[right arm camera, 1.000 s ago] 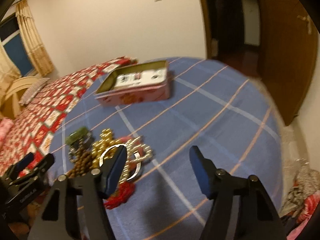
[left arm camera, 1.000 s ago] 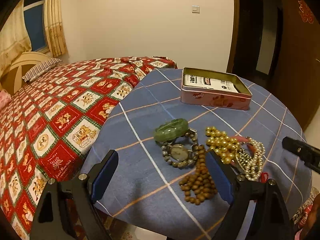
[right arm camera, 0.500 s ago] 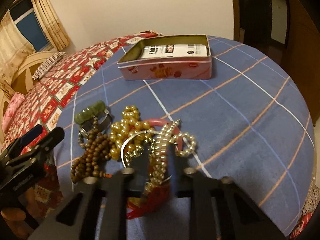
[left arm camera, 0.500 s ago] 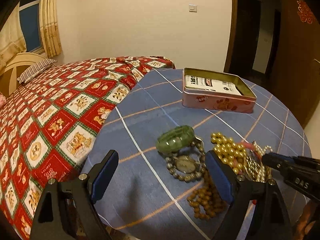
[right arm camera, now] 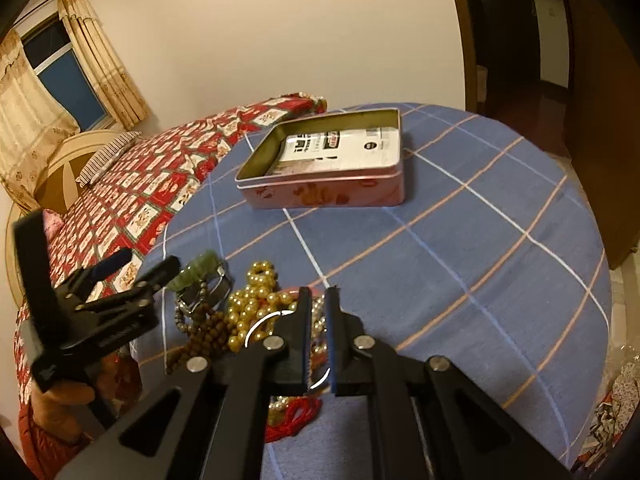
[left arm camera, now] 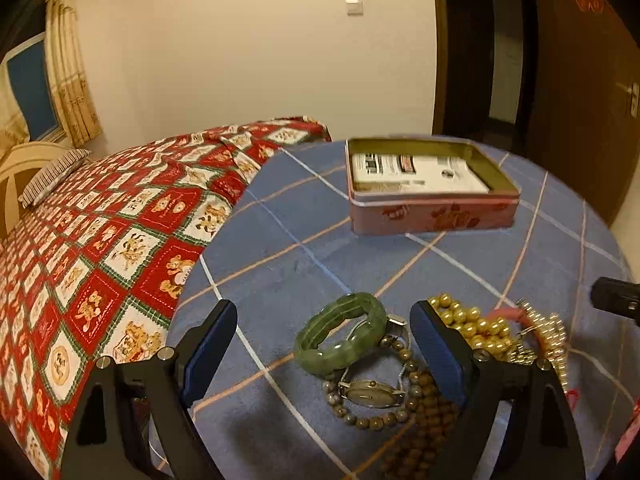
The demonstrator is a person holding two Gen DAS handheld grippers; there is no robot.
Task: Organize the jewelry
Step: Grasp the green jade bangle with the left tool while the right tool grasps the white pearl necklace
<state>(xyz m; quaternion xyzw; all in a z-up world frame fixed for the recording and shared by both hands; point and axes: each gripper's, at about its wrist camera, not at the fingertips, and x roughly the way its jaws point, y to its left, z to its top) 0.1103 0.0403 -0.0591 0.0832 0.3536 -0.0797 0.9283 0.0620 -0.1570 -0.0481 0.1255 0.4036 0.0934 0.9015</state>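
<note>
- Your right gripper (right arm camera: 319, 334) has its jaws drawn nearly together, only a thin slit showing between the blue pads. It sits low over the heap of jewelry, and a thin silver bangle (right arm camera: 262, 322) curves out on the left of its fingers and again below them. Whether the pads actually pinch that bangle or a strand of beads, you cannot tell from here.
- Under and just past those fingertips lie the silver bead strands (right arm camera: 319, 312) and a pink ring (right arm camera: 289, 291), all tangled together. A red cord (right arm camera: 294, 416) trails back beneath the gripper.
- Just left of the right fingertips is the gold bead necklace (right arm camera: 256, 300), touching the brown wooden beads (right arm camera: 208, 332) further left.
- Your left gripper (left arm camera: 322, 354) stands wide, holding nothing. Between its two fingers lie the green bangle (left arm camera: 340, 338) and, nearer the camera, the wristwatch (left arm camera: 370, 392) ringed by a grey bead bracelet (left arm camera: 368, 422). The green bangle rests partly on the watch strap.
- The right finger of that gripper covers part of the gold beads and the brown beads.
- Well ahead of both grippers, apart from the heap, stands the open pink tin (left arm camera: 432, 216) with a printed white packet (left arm camera: 416, 170) lying flat inside.
- Everything rests on the round table with its blue checked cloth (left arm camera: 304, 256).
- Left of the table is the bed with a red patterned cover (left arm camera: 120, 232).
</note>
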